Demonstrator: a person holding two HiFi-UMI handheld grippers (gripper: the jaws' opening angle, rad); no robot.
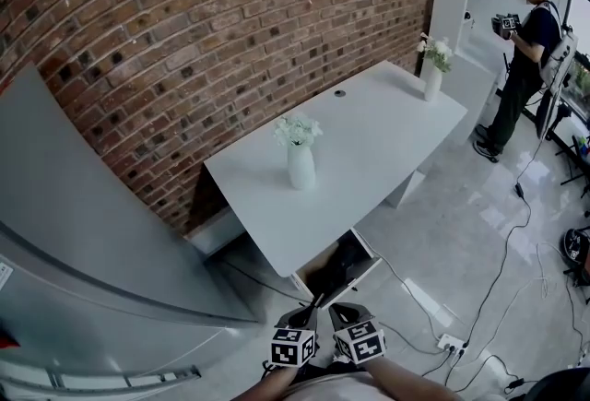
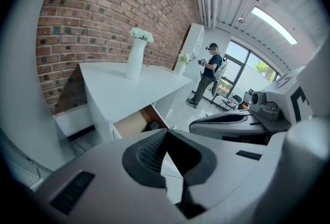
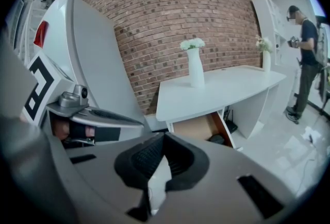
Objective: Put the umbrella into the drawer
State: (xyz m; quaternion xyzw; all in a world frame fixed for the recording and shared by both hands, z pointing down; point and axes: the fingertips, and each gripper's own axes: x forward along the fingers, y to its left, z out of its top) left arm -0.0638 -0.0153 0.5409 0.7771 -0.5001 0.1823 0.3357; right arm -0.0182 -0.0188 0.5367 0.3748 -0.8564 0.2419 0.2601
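Observation:
Under the white desk a drawer stands pulled out, with a wooden inside. A dark object lies in it; I cannot tell whether it is the umbrella. The drawer and the dark object also show in the left gripper view, and the drawer in the right gripper view. Both grippers hover side by side just in front of the drawer, angled down. My left gripper is shut with nothing in it. My right gripper is shut and empty too.
A white vase of flowers stands on the desk's near part, and a second vase at its far end. A person stands at the back right. Cables and a power strip lie on the floor. A grey cabinet fills the left.

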